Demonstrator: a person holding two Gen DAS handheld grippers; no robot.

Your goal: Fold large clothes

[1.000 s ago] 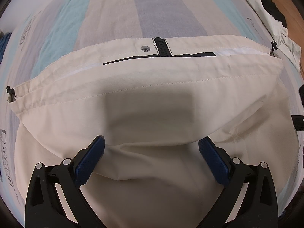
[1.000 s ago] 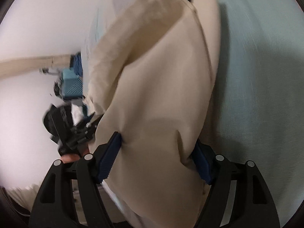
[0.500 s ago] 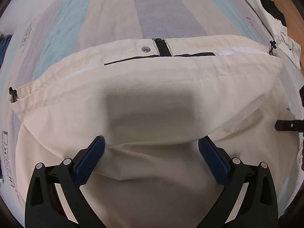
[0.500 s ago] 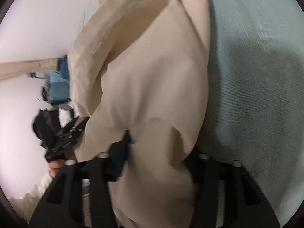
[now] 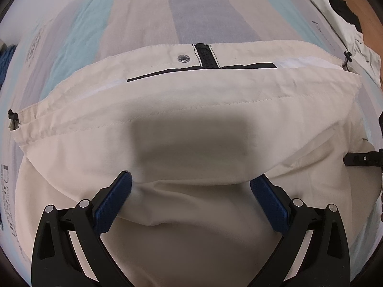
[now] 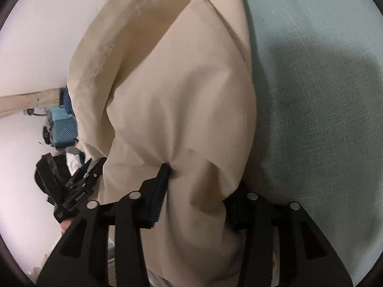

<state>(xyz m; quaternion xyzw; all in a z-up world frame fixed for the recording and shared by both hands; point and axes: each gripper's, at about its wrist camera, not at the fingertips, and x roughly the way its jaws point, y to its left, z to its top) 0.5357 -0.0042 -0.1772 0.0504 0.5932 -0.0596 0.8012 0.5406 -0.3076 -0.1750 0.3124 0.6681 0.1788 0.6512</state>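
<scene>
A cream jacket point(image 5: 191, 110) with a black zipper point(image 5: 207, 56) and a metal snap point(image 5: 183, 58) lies folded on the striped bed sheet point(image 5: 148, 12). My left gripper point(image 5: 190, 203) is open over its near fold, blue pads on either side of the cloth. In the right wrist view my right gripper point(image 6: 198, 186) is closed on a bunch of the same cream jacket point(image 6: 177, 91), which stands up between the fingers. The left gripper point(image 6: 71, 191) shows at the left there. The right gripper's tip point(image 5: 359, 159) shows at the right edge of the left wrist view.
A pile of white and black clothes point(image 5: 340, 16) lies at the far right of the bed. A blue garment point(image 5: 7, 57) sits at the far left edge. In the right wrist view, pale teal sheet point(image 6: 311, 95) fills the right, and a blue-and-dark heap point(image 6: 62, 129) lies left.
My right gripper's fingers have closed in on the jacket cloth, pinching it. The left gripper has stayed open and nearly still.
</scene>
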